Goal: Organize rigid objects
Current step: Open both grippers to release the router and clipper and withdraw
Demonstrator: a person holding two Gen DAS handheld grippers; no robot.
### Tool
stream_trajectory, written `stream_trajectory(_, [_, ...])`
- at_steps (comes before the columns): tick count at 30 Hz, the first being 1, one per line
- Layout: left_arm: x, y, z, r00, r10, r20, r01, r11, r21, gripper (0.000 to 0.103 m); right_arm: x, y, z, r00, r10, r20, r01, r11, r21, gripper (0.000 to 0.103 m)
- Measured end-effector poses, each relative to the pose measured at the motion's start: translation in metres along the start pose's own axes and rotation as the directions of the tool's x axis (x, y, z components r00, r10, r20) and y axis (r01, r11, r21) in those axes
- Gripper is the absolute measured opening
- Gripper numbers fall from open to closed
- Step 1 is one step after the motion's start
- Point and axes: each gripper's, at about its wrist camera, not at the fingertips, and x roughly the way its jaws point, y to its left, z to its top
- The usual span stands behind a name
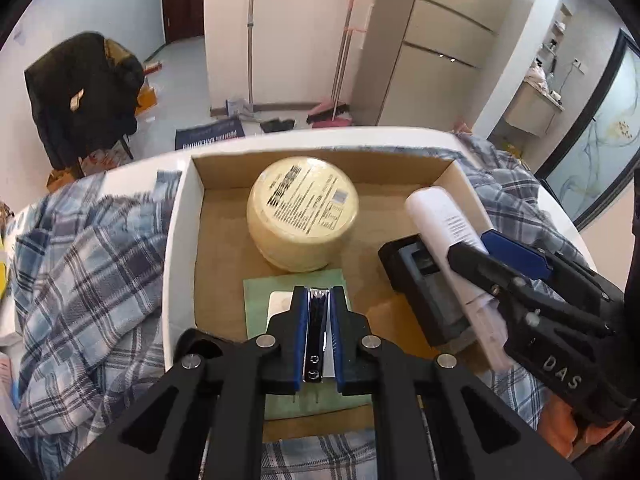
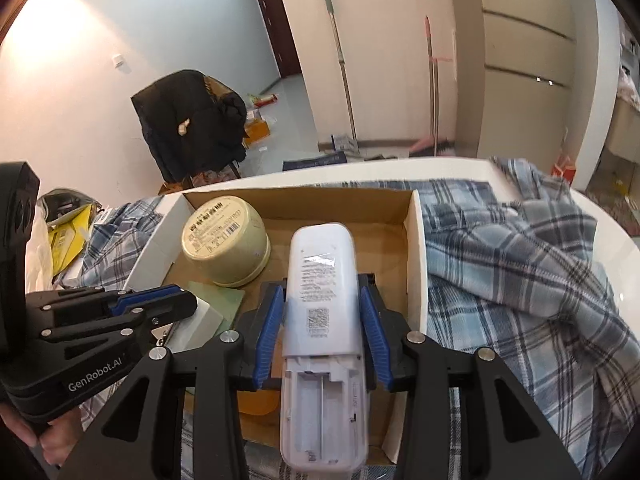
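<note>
An open cardboard box (image 1: 182,240) (image 2: 414,264) lies on a table. In it sit a round cream tin (image 1: 303,213) (image 2: 225,240), a green card with a white block (image 1: 280,296) (image 2: 208,312) and a black device (image 1: 428,288). My left gripper (image 1: 319,300) (image 2: 176,300) is shut on a metal nail clipper (image 1: 318,332) just above the green card. My right gripper (image 2: 322,308) (image 1: 472,248) holds a white remote control (image 2: 322,320) (image 1: 448,220), back side up with its battery bay open, over the black device at the box's right side.
A blue plaid cloth (image 1: 88,264) (image 2: 520,288) covers the white table (image 1: 360,136) around the box. Yellow packaging (image 2: 68,240) lies at the far left. A chair with a black coat (image 1: 84,92), brooms and cabinets stand beyond the table.
</note>
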Motion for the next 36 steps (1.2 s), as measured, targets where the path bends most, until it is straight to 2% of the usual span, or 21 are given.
stream_trajectory(3, [-0.027, -0.009, 0.002, 0.993, 0.042, 0.106, -0.044, 0.999, 0.022, 0.012, -0.022, 0.0, 0.004, 0.997, -0.032, 0.065, 0.032, 0.999, 0.003, 0.057])
stream_trajectory(4, [-0.042, -0.012, 0.003, 0.987, 0.059, 0.151, -0.063, 0.998, 0.021, 0.019, -0.033, 0.002, 0.005, 0.995, -0.049, 0.088, 0.051, 0.999, -0.012, 0.057])
stream_trajectory(5, [-0.055, -0.014, 0.003, 0.981, 0.061, 0.186, -0.066, 0.998, 0.019, 0.033, -0.043, 0.004, 0.006, 0.992, -0.06, 0.112, 0.063, 0.998, -0.026, 0.057])
stream_trajectory(6, [-0.068, -0.017, 0.0, 0.972, 0.062, 0.228, -0.069, 0.997, 0.02, 0.042, -0.056, 0.006, 0.006, 0.988, -0.072, 0.139, 0.078, 0.996, -0.037, 0.057])
stream_trajectory(7, [-0.087, -0.021, -0.004, 0.954, 0.077, 0.288, -0.087, 0.996, 0.023, 0.06, -0.068, 0.007, 0.005, 0.983, -0.083, 0.164, 0.091, 0.995, -0.043, 0.057])
stream_trajectory(8, [-0.1, -0.024, -0.008, 0.937, 0.098, 0.335, -0.113, 0.993, 0.026, 0.066, -0.08, 0.009, 0.004, 0.979, -0.086, 0.185, 0.096, 0.994, -0.047, 0.057])
stream_trajectory(9, [-0.117, -0.03, -0.014, 0.912, 0.126, 0.392, -0.151, 0.988, 0.033, 0.066, -0.092, 0.011, 0.002, 0.976, -0.083, 0.204, 0.095, 0.994, -0.05, 0.057])
stream_trajectory(10, [-0.13, -0.032, -0.018, 0.897, 0.135, 0.421, -0.168, 0.985, 0.041, 0.066, -0.104, 0.012, 0.0, 0.972, -0.076, 0.224, 0.09, 0.995, -0.051, 0.057])
stream_trajectory(16, [-0.194, -0.038, -0.05, 0.83, 0.086, 0.552, -0.119, 0.993, 0.025, 0.067, -0.164, 0.023, -0.017, 0.947, -0.052, 0.317, 0.075, 0.996, -0.058, 0.057])
stream_trajectory(19, [-0.217, -0.041, -0.07, 0.785, 0.073, 0.615, -0.109, 0.994, 0.021, 0.068, -0.186, 0.027, -0.026, 0.927, -0.041, 0.374, 0.065, 0.997, -0.051, 0.067])
stream_trajectory(21, [-0.224, -0.043, -0.082, 0.765, 0.071, 0.64, -0.122, 0.992, 0.036, 0.075, -0.197, 0.028, -0.034, 0.909, -0.041, 0.414, 0.067, 0.997, -0.049, 0.076])
stream_trajectory(25, [-0.228, -0.044, -0.108, 0.739, 0.069, 0.67, -0.147, 0.987, 0.06, 0.075, -0.208, 0.03, -0.05, 0.881, -0.042, 0.472, 0.078, 0.995, -0.056, 0.08])
stream_trajectory(27, [-0.227, -0.041, -0.118, 0.73, 0.061, 0.68, -0.125, 0.991, 0.046, 0.079, -0.208, 0.029, -0.059, 0.87, -0.041, 0.492, 0.076, 0.996, -0.05, 0.085])
stream_trajectory(28, [-0.225, -0.04, -0.121, 0.726, 0.056, 0.685, -0.11, 0.993, 0.036, 0.086, -0.206, 0.029, -0.063, 0.864, -0.045, 0.501, 0.077, 0.996, -0.045, 0.086])
stream_trajectory(30, [-0.22, -0.036, -0.127, 0.715, 0.055, 0.697, -0.094, 0.995, 0.018, 0.087, -0.202, 0.028, -0.069, 0.861, -0.054, 0.506, 0.083, 0.996, -0.036, 0.093])
stream_trajectory(31, [-0.216, -0.037, -0.129, 0.719, 0.064, 0.692, -0.102, 0.995, 0.014, 0.087, -0.198, 0.028, -0.072, 0.86, -0.066, 0.505, 0.096, 0.995, -0.033, 0.094])
stream_trajectory(32, [-0.208, -0.037, -0.13, 0.732, 0.072, 0.678, -0.117, 0.993, 0.021, 0.087, -0.195, 0.029, -0.074, 0.86, -0.076, 0.505, 0.108, 0.994, -0.034, 0.095])
stream_trajectory(33, [-0.203, -0.037, -0.132, 0.734, 0.083, 0.674, -0.129, 0.991, 0.019, 0.087, -0.194, 0.029, -0.076, 0.859, -0.078, 0.506, 0.113, 0.993, -0.038, 0.095])
stream_trajectory(34, [-0.198, -0.035, -0.136, 0.727, 0.097, 0.679, -0.139, 0.99, 0.008, 0.087, -0.191, 0.029, -0.078, 0.857, -0.075, 0.509, 0.111, 0.993, -0.041, 0.096])
stream_trajectory(36, [-0.191, -0.034, -0.141, 0.723, 0.069, 0.687, -0.114, 0.993, 0.02, 0.087, -0.189, 0.027, -0.082, 0.851, -0.077, 0.52, 0.11, 0.993, -0.033, 0.099])
